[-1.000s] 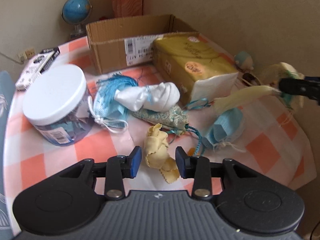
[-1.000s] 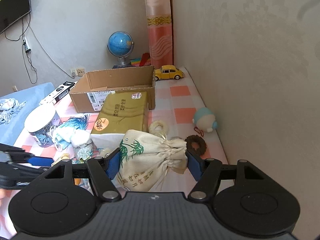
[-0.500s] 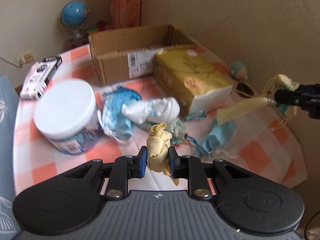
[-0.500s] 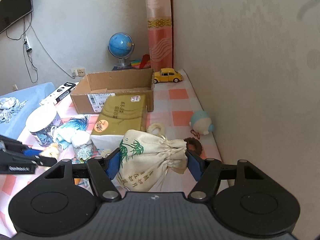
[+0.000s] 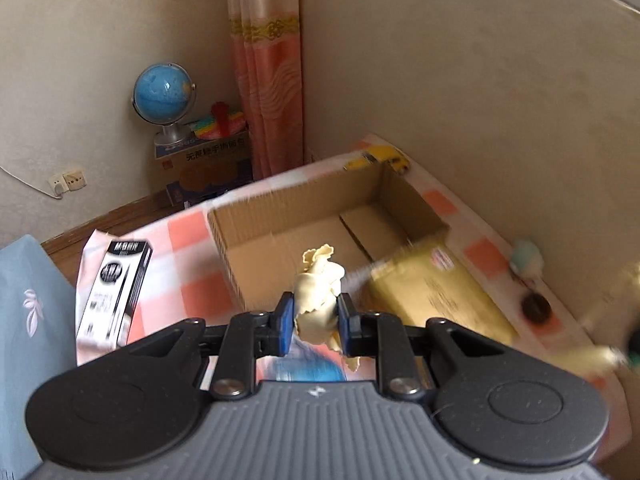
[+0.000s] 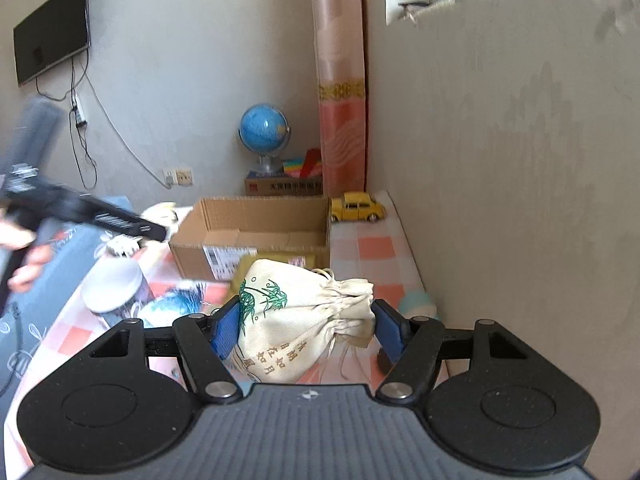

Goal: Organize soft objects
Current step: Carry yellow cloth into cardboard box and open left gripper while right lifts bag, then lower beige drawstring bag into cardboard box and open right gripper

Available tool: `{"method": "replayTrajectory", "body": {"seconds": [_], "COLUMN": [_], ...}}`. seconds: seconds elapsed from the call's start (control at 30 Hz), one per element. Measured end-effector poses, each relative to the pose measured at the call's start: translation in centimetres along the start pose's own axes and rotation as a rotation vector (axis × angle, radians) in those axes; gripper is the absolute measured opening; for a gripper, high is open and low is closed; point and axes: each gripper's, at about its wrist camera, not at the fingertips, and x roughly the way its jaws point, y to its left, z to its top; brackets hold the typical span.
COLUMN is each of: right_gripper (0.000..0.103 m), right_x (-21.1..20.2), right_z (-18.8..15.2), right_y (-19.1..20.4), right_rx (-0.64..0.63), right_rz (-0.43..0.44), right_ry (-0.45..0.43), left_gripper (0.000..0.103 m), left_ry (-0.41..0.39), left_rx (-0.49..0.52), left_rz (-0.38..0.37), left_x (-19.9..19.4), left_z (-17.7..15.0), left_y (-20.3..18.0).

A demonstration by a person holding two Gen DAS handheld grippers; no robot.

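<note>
Left gripper (image 5: 314, 322) pinches yellow cloth (image 5: 318, 300); right gripper (image 6: 306, 330) clamps drawstring bag (image 6: 304, 322) — each unseen elsewhere.

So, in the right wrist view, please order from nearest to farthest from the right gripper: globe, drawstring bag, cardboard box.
1. Drawstring bag: held between the right gripper pads.
2. Cardboard box: behind the bag, on the table.
3. Globe: farthest, by the back wall.

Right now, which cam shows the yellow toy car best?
Right wrist view: the yellow toy car sits sharp and whole beside the cardboard box, by the wall. The left wrist view catches only a blurred yellow sliver behind the box's far wall.
</note>
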Motion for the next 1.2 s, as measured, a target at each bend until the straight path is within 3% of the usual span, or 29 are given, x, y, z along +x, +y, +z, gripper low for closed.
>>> {"method": "replayTrajectory", "body": {"seconds": [0.3,0.37,0.43,0.47,0.6,0.7,0.87,1.03,1.2], "right_gripper": [0.073,0.073,0.073,0.073,0.073,0.073,0.073,0.073,0.073], "right_x": [0.0,0.3,0.5,0.5,1.4,2.2,4.5,7.6,11.6], "right_z": [1.3,1.5,1.7,1.8,2.5,3.2,4.9,7.5,10.5], "right_y": [0.0,0.1,0.1,0.2,0.6,1.0,1.7,2.9,4.0], "right_rx": [-0.015,-0.014,-0.012,-0.01,-0.014,-0.014,-0.009,-0.017,-0.022], "right_rz": [-0.014,-0.014,-0.011,-0.01,0.005,0.018,0.042,0.068,0.087], "right_ry": [-0.022,-0.022,-0.022,-0.023,-0.025,-0.019,0.002,0.034,0.078], "left_gripper": [0.025,0.043,0.081,0.085,0.089,0.098,0.101,0.101,0.101], "left_ry": [0.037,0.043,0.021,0.001,-0.057,-0.094,-0.12,-0.09,-0.126], "left_rx": [-0.063,-0.088,-0.097,-0.094,-0.064,-0.086,-0.123,-0.186,-0.175], "left_rz": [0.073,0.088,0.109,0.129,0.171,0.125,0.064,0.036,0.114], "left_x": [6.8,7.1,6.7,6.3,2.9,0.0,-4.2,-6.1,-7.4], "left_z": [3.1,2.9,2.5,2.1,0.4,-1.6,-6.1,-10.9,-14.0], "left_y": [1.9,2.3,2.6,2.5,2.1,1.9,0.9,-0.5,-2.2]}}
